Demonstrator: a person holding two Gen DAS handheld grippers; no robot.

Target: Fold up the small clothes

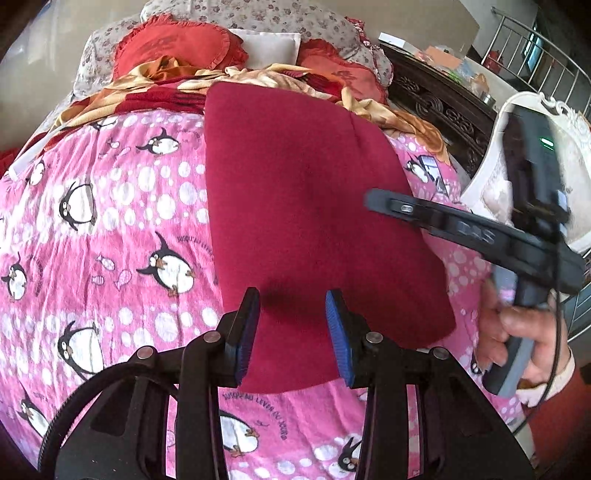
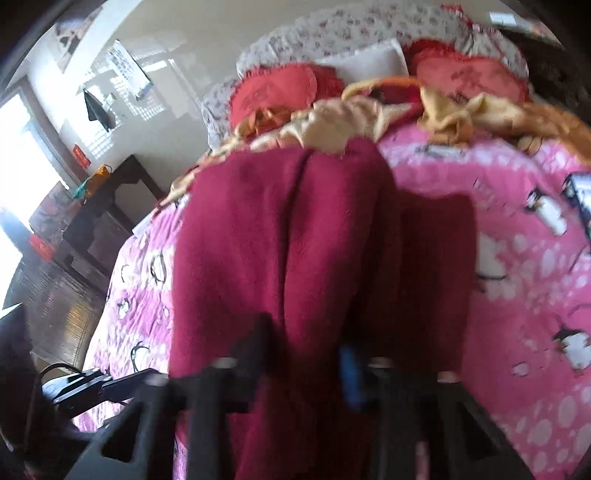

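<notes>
My left tongs sit nearest, blue pads partly apart over the near edge of the dark red fleece garment; the cloth lies beneath the gap, the pads don't look pressed on it. My right tongs are blurred in their own view, jaws narrowly apart with red fleece bunched between and around them; I can't tell if they're actually gripping. In the left view the right tongs' black body juts in from the right, held by a hand, its tip over the garment's right edge. The garment lies flat on the pink penguin-print bedspread, a lengthwise crease down it. Beyond it, rumpled orange-and-cream satin cloth, then red heart-shaped frilled pillows against floral pillows.
</notes>
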